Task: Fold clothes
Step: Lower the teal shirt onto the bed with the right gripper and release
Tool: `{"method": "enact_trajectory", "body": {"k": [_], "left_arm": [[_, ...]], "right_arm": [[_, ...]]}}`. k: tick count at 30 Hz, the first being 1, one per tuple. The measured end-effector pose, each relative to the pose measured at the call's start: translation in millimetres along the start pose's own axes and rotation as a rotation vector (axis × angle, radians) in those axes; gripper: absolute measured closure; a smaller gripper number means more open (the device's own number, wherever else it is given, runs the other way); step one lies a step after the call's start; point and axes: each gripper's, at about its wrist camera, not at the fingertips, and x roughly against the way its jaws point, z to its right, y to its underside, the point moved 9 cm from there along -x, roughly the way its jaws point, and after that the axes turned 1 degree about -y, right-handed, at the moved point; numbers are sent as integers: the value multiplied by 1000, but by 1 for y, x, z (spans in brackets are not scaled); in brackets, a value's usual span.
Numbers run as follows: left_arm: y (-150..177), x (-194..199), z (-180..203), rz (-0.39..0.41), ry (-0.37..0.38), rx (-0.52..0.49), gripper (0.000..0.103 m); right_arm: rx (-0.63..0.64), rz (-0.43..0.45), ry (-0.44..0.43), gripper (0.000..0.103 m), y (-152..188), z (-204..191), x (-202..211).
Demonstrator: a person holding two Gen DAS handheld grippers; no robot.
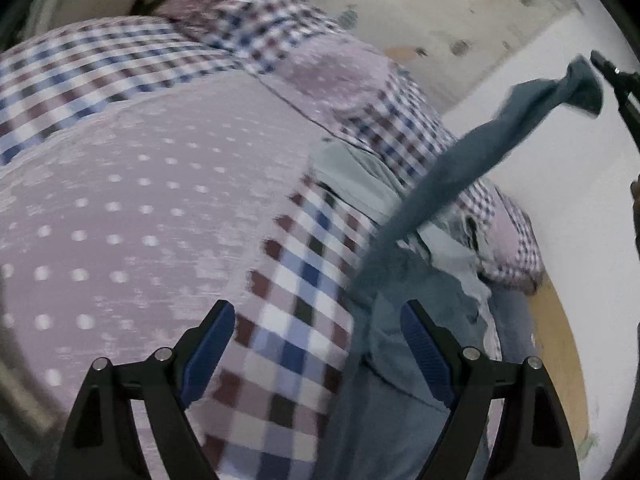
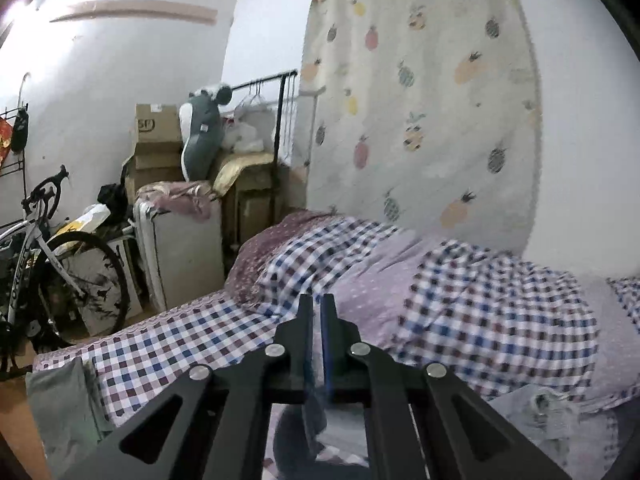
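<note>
Lifting a blue garment [image 1: 460, 168] at upper right, the right hand-held gripper [image 1: 600, 62] pinches its end; left hand-held gripper [image 1: 318, 344] gapes empty; clothes on the bed [image 1: 120, 220] lie unfolded.

Small bedroom, white walls [image 2: 168, 52]. Bed [image 2: 360, 280] in checked and pale-purple dotted bedding. Behind it hangs a cream curtain [image 2: 420, 100] printed with pineapples. Far corner crowded: stacked cardboard boxes [image 2: 154, 140], a black clothes rack [image 2: 280, 120], a white cabinet [image 2: 184, 248] with cloth piled on top. Bicycle [image 2: 52, 256] leans at left. Orange-brown floor [image 2: 16, 420]. Bright light at upper left.
</note>
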Motion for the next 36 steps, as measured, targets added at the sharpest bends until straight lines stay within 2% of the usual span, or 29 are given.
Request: {"method": "enact_trajectory", "body": {"k": [4, 7, 10, 12, 14, 15, 16, 19, 22, 28, 30, 32, 33, 34, 35, 36], "left_arm": [[17, -19, 27, -32, -22, -151, 15], [31, -36, 26, -87, -73, -177, 15], [41, -47, 15, -133, -100, -116, 15], [43, -51, 13, -140, -108, -104, 15], [44, -53, 13, -139, -114, -104, 15], [44, -55, 15, -135, -111, -109, 15], [45, -56, 17, -130, -100, -110, 15], [47, -59, 23, -127, -60, -94, 15], [47, -60, 25, -121, -62, -101, 15], [46, -65, 25, -115, -52, -82, 15], [46, -66, 25, -116, -54, -83, 15], [46, -67, 25, -114, -53, -80, 15], [45, -67, 25, -111, -50, -75, 15], [44, -66, 25, -107, -48, -71, 15], [44, -66, 25, -103, -45, -67, 15], [43, -65, 25, -100, -42, -66, 15]], "right_arm": [[-9, 34, 54, 101, 1, 41, 57], [-61, -24, 114, 101, 51, 89, 97], [-114, -192, 140, 97, 128, 117, 96], [-154, -285, 129, 96, 173, 124, 87], [-209, -359, 93, 84, 213, 123, 71], [-241, -391, 68, 70, 233, 119, 61], [-271, -419, 38, 63, 252, 114, 51], [-322, -510, -41, 61, 301, 99, 16], [-317, -610, -74, 61, 348, 91, -18], [-318, -741, -100, 61, 401, 94, -72], [-302, -781, -125, 61, 410, 90, -85], [-246, -825, -132, 66, 418, 85, -91], [-229, -837, -125, 73, 421, 83, -92], [-209, -845, -120, 93, 421, 82, -93], [-185, -844, -121, 101, 418, 80, -92], [-155, -842, -115, 101, 414, 78, -90]]}}
